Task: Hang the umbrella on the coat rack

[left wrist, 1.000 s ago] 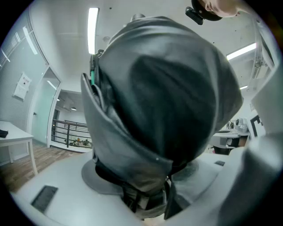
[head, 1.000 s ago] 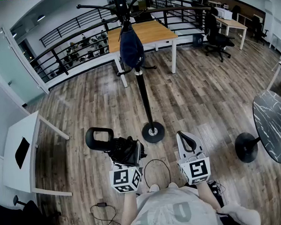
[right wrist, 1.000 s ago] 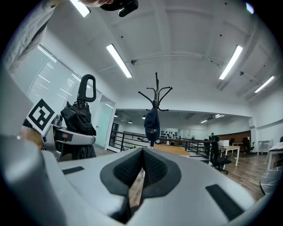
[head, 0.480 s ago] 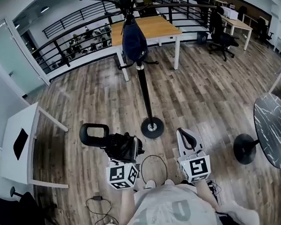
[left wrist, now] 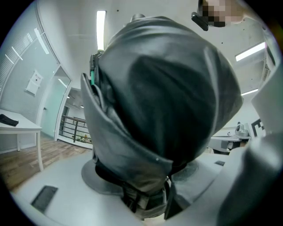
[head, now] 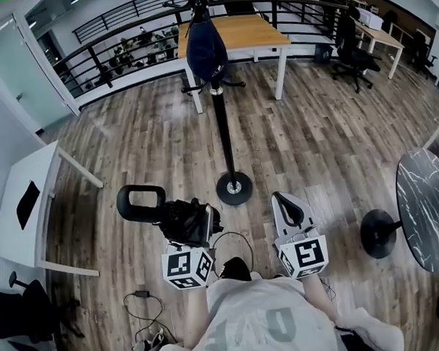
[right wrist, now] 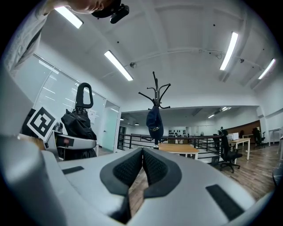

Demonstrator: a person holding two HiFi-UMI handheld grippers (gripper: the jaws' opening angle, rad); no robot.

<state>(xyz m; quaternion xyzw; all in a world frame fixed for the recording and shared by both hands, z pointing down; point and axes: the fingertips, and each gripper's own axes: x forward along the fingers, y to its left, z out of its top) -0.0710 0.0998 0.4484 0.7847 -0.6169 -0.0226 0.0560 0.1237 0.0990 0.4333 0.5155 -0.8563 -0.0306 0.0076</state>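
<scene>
The left gripper point(left wrist: 148, 201) is clamped on the folded black umbrella point(head: 170, 214), jaws spread wide around its bundled canopy, with the loop handle sticking out toward 10 o'clock in the head view. The right gripper point(right wrist: 142, 161) has its jaws together on nothing. The coat rack point(head: 222, 127) stands on the wooden floor point(head: 313, 144) at 12 o'clock, well apart, with a dark blue cap point(head: 206, 51) hanging on it.
</scene>
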